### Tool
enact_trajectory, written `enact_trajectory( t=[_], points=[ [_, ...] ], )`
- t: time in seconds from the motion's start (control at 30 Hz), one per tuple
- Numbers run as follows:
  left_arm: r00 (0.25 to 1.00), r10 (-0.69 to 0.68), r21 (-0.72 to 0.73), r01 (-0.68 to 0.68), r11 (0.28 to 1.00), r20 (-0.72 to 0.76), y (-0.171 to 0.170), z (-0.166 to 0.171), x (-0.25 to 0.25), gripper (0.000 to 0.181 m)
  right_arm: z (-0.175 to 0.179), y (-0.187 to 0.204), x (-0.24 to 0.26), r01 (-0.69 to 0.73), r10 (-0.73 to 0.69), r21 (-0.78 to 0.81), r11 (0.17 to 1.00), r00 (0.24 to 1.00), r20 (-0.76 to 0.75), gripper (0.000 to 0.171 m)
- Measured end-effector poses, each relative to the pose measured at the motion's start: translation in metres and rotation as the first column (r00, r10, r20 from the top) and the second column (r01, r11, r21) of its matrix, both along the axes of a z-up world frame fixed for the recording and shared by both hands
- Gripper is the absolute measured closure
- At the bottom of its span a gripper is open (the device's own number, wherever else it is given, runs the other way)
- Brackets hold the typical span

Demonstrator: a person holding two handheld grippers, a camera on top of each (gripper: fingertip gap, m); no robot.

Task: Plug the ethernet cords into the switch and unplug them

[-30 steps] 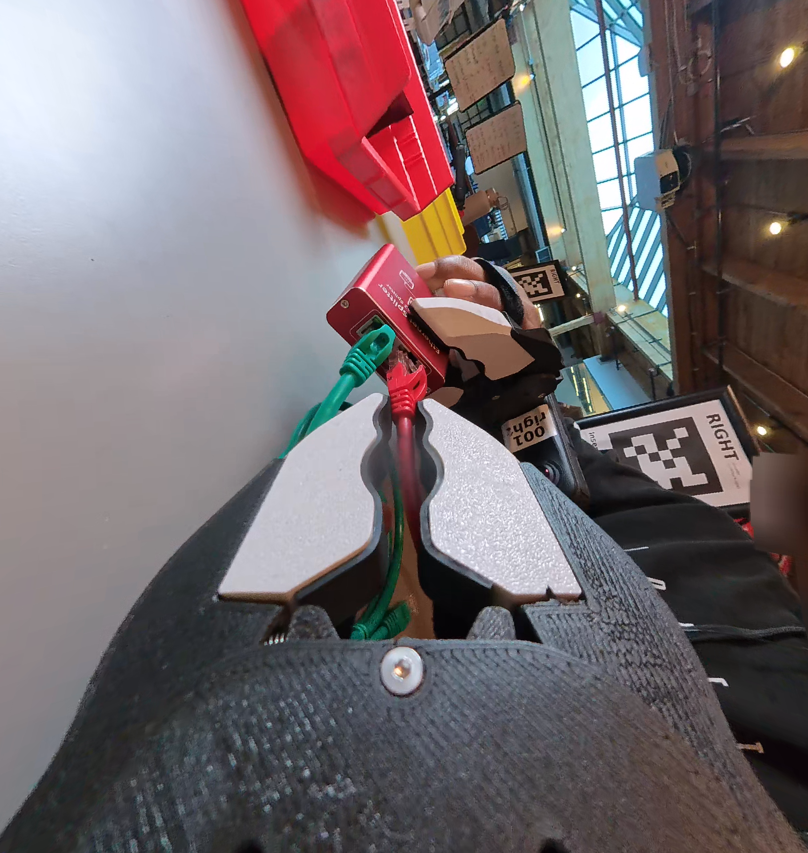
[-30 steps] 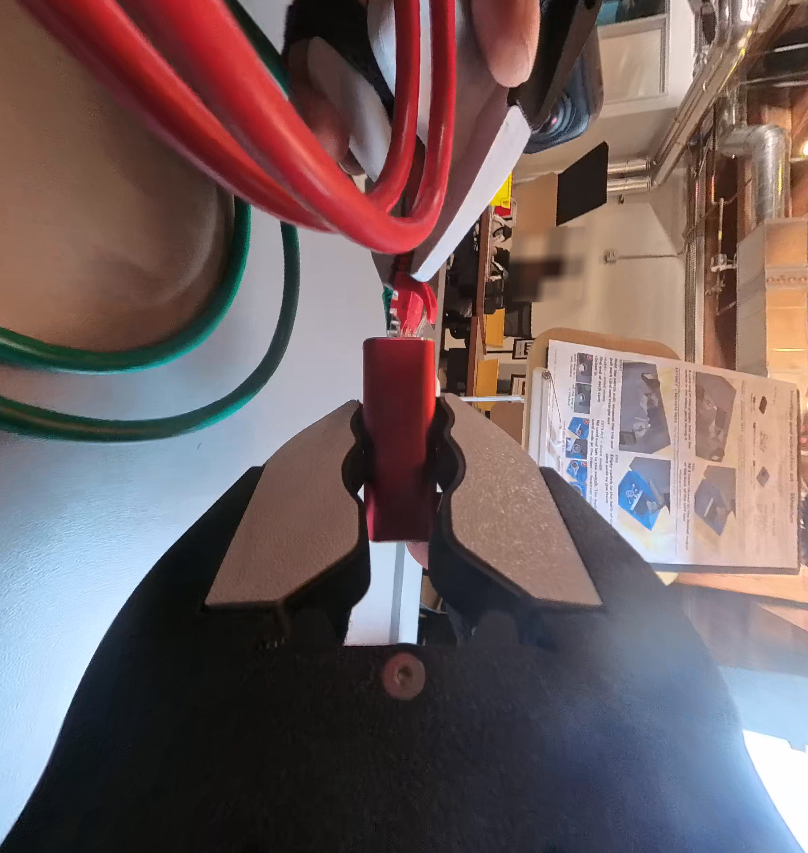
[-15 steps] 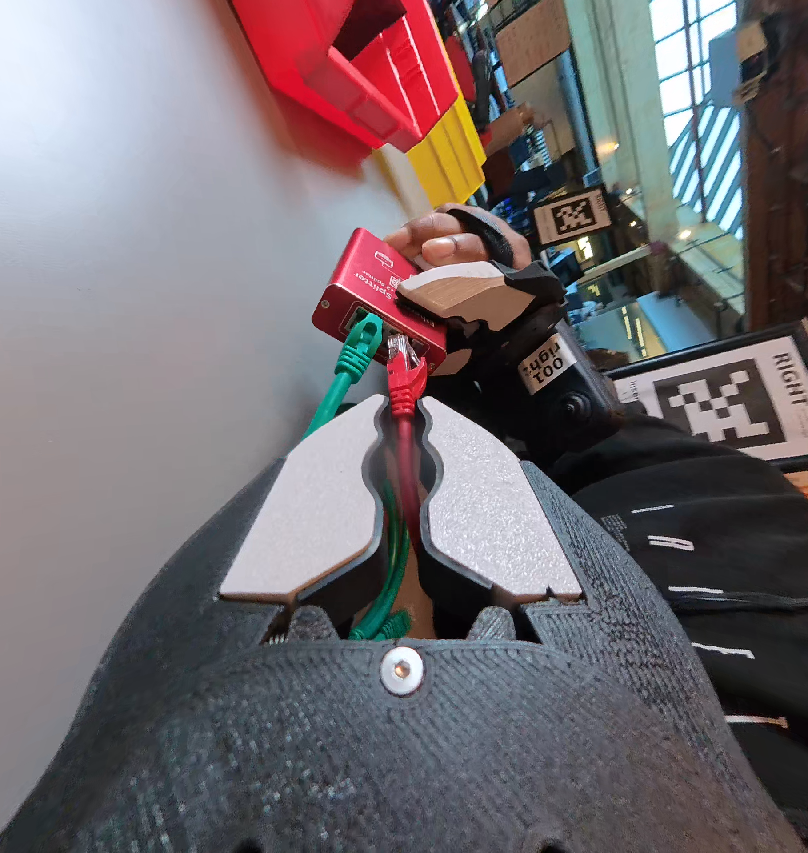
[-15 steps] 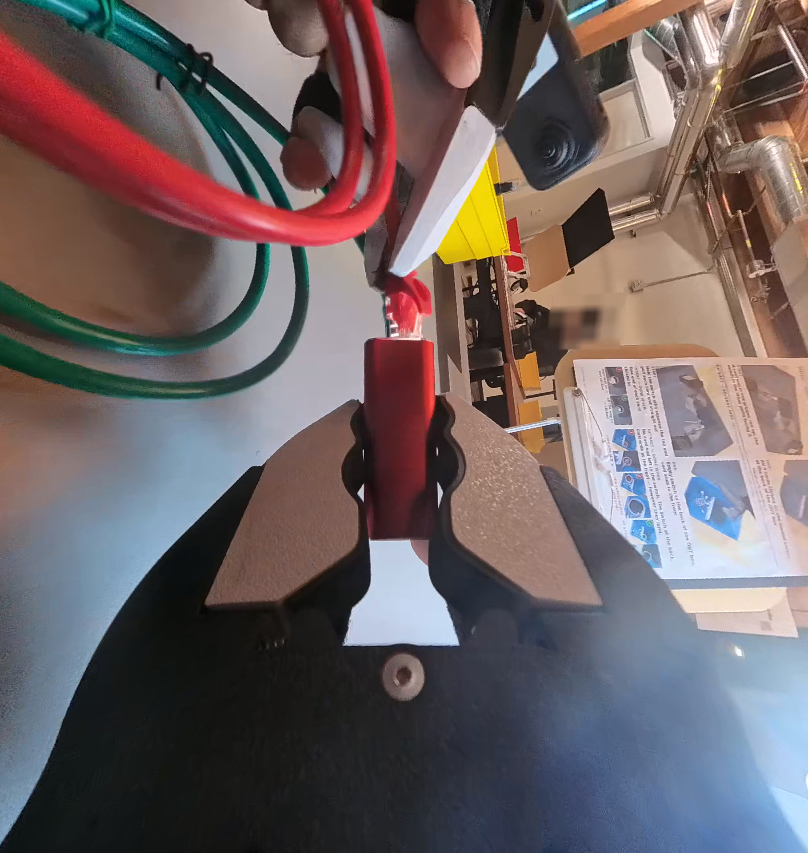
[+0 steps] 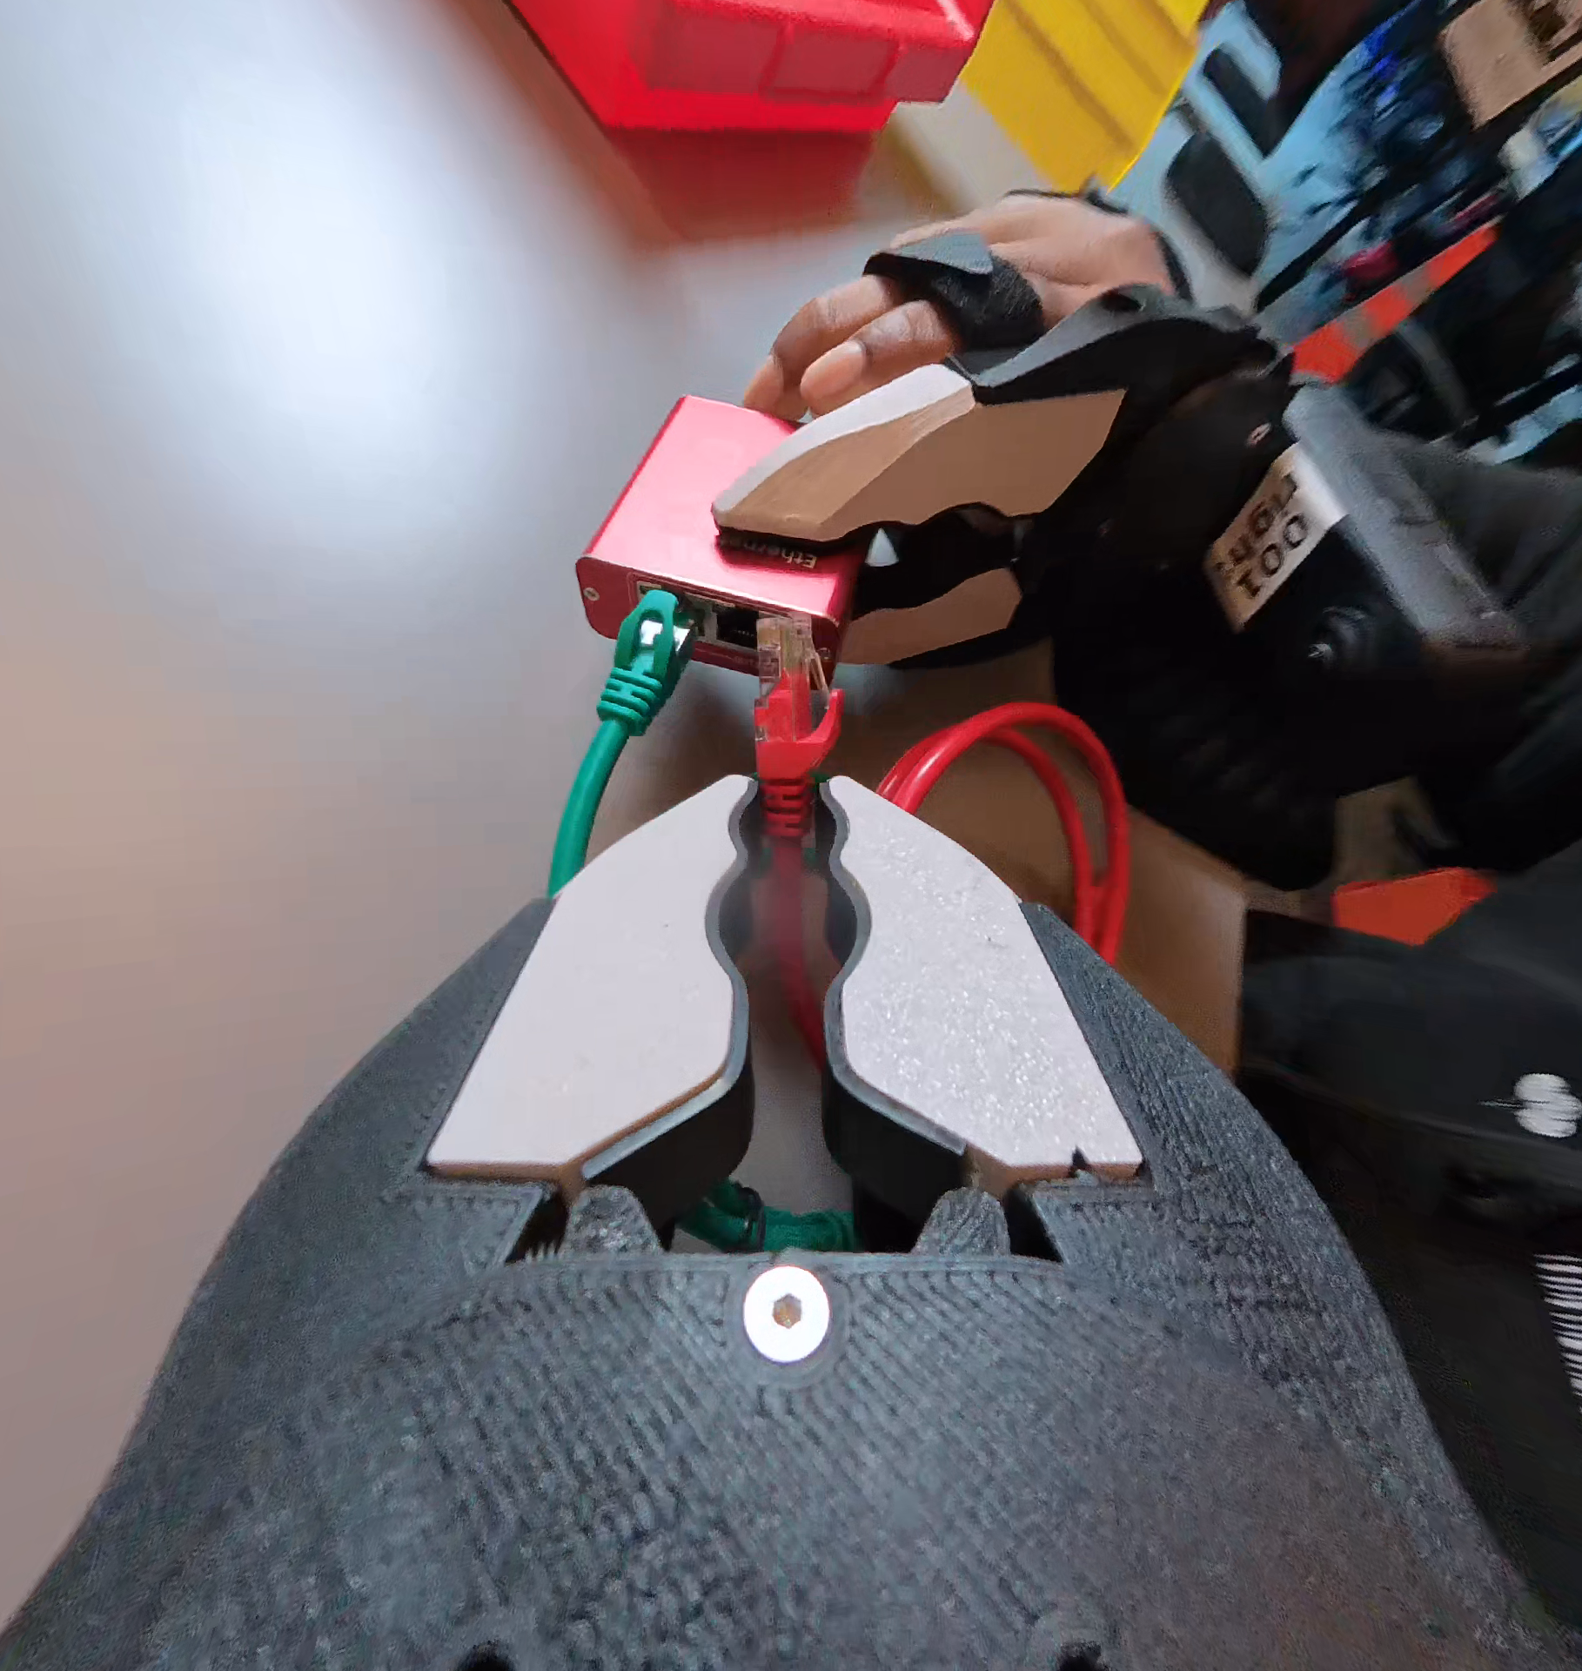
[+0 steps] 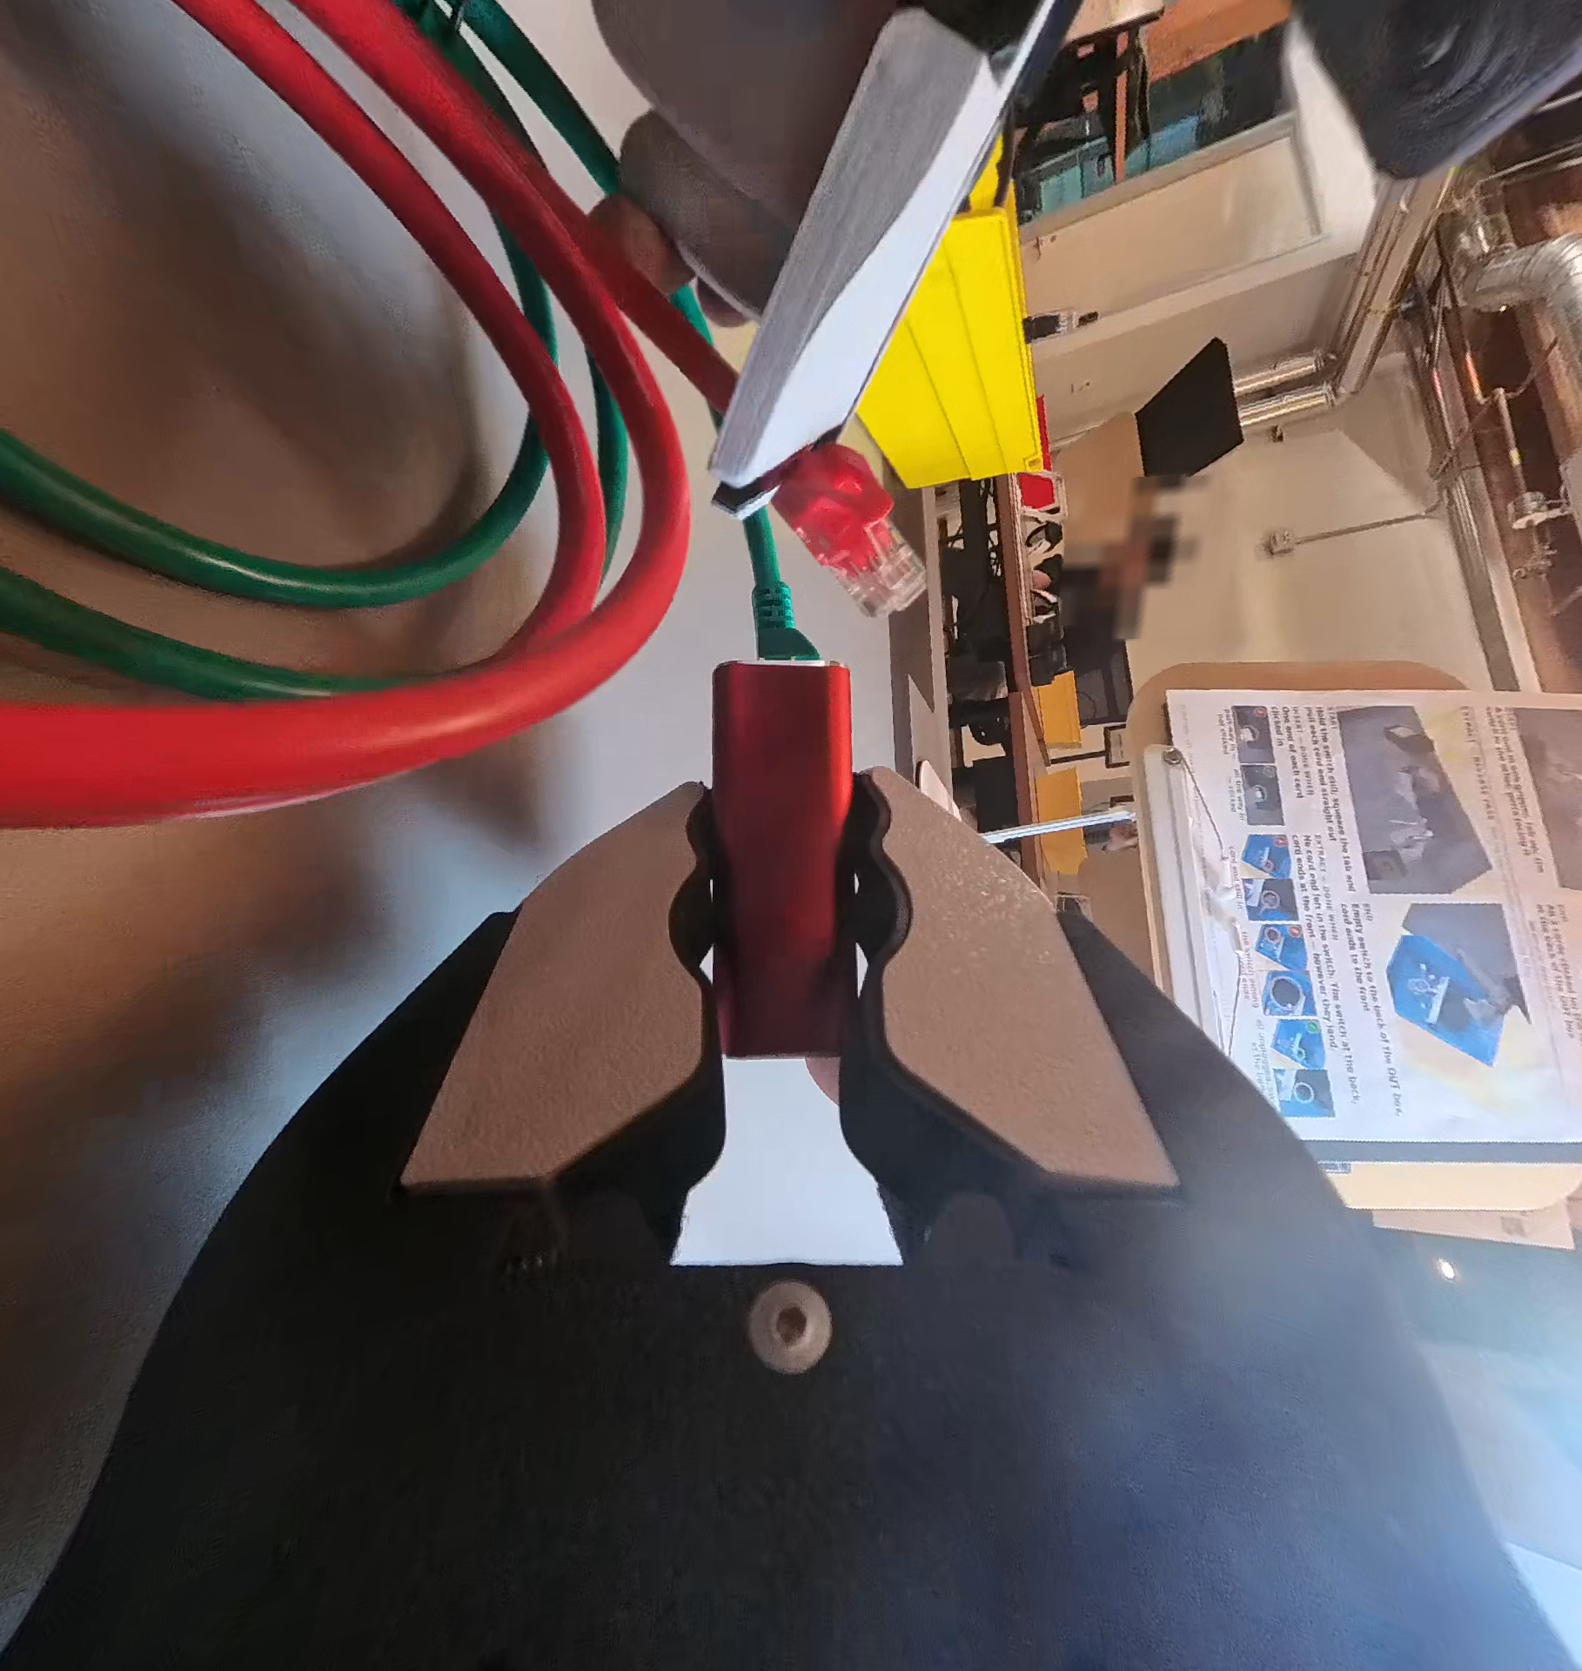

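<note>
Gripping the red switch (image 6: 780, 868) by its two long sides, the right gripper (image 6: 783, 814) holds it in the air above the white table (image 5: 227, 452), so that the face with the ports looks toward the other gripper. This hold leaves the ports free and gives something firm to pull against.

The left gripper (image 5: 787, 805) is closed on the red cord (image 5: 792, 787), just behind the boot of its plug, with the cable running back between the two fingers. The clear plug of this cord is out of the switch: in the left wrist view it overlaps the port face, but in the right wrist view it is clearly apart from the switch and tilted to the side. I judge that the pinch so near the plug is for steering it straight along the port.

The green cord (image 5: 638, 669) sits plugged in the port nearest one end of the switch, and its cable bends down toward the table. The loose loops of both cords hang near the grippers.

A red bin (image 5: 751, 54) and a yellow bin (image 5: 1077, 72) stand at the far edge of the table. It seems the unplugging part is under way, with the green cord not yet removed.
</note>
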State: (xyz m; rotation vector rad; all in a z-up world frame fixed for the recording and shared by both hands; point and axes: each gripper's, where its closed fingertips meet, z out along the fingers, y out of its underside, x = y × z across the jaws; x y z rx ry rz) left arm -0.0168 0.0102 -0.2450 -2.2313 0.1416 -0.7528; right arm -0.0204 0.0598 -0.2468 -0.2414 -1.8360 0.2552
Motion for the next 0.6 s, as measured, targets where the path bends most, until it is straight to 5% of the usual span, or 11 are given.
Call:
enact_trajectory(
  t=[0.3,0.6],
  points=[
    [0.863,0.072,0.12,-0.013,0.993,-0.501,0.004,-0.011,-0.017,0.164,-0.01,0.004,-0.004,0.026,-0.027,0.05,0.998,0.999,0.019,0.144],
    [0.766,0.015,-0.031,-0.046,0.998,-0.643,0.001,-0.042,-0.014,0.161,-0.016,0.007,-0.006,0.04,-0.042,0.095,0.995,0.999,0.026,0.144]
  ],
)
